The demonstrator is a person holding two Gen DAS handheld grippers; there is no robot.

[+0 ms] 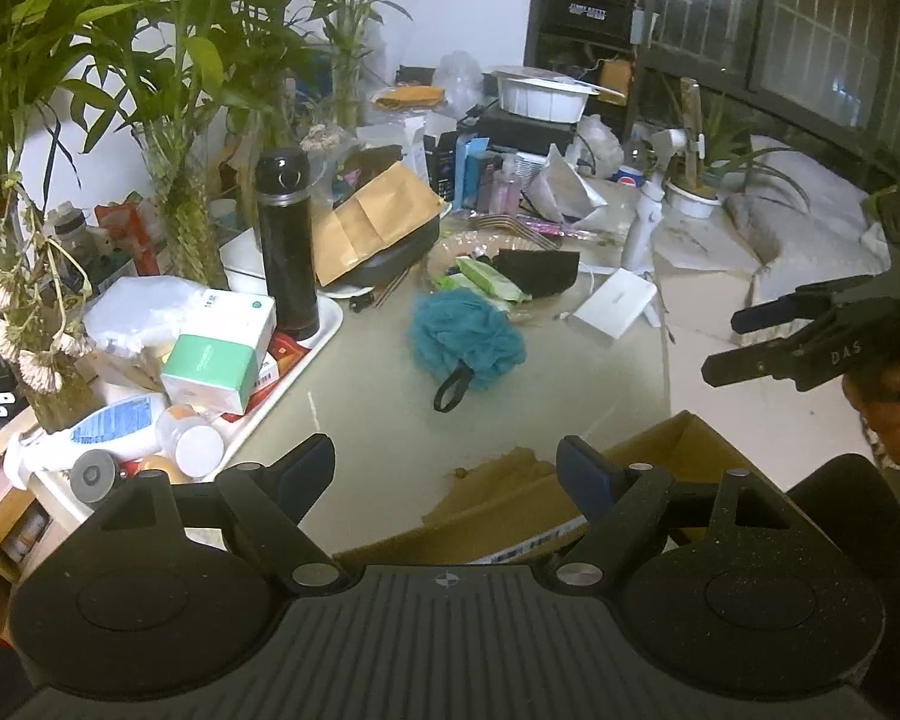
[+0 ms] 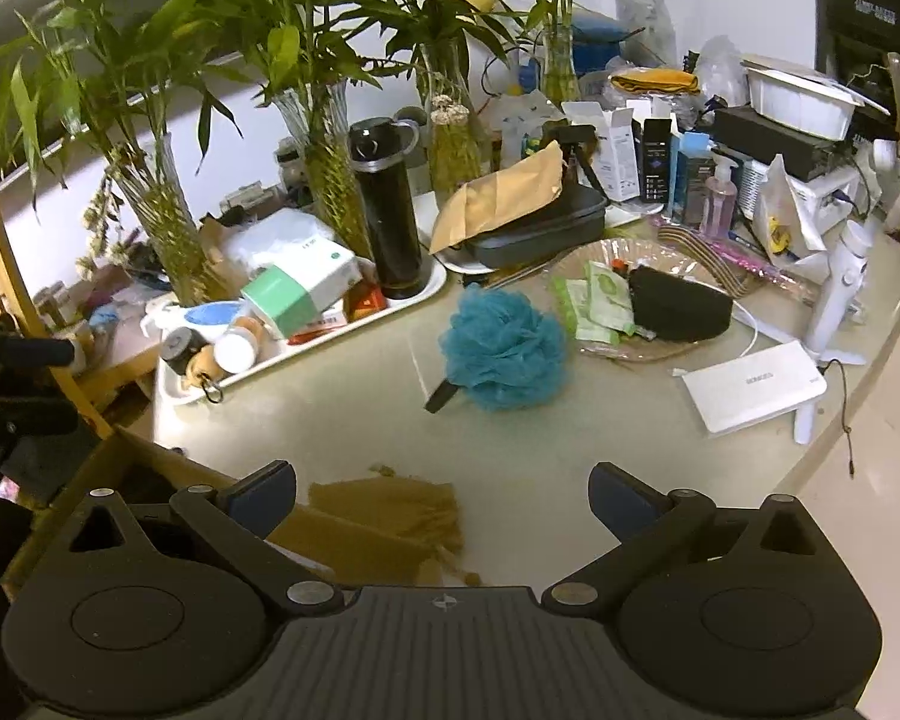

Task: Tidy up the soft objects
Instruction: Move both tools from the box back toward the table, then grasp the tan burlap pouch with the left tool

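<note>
A teal mesh bath pouf [image 1: 467,337] with a black loop lies on the beige table, also in the right wrist view [image 2: 504,349]. Behind it a clear plate holds green wipe packs [image 2: 600,300] and a black soft pouch [image 2: 678,303]. A cardboard box [image 1: 570,498] sits at the near table edge; its torn flap [image 2: 384,516] lies on the table. My left gripper [image 1: 447,471] is open and empty over the box. My right gripper [image 2: 441,498] is open and empty above the flap; it shows at the right of the left wrist view [image 1: 720,345].
A white tray [image 2: 330,336] on the left holds a black flask [image 2: 387,210], boxes and bottles. Vases of bamboo [image 2: 324,138] line the wall. A white router [image 2: 756,387], a white handheld fan [image 2: 840,294], a brown envelope on a dark case [image 2: 510,198] and cluttered boxes crowd the back and right.
</note>
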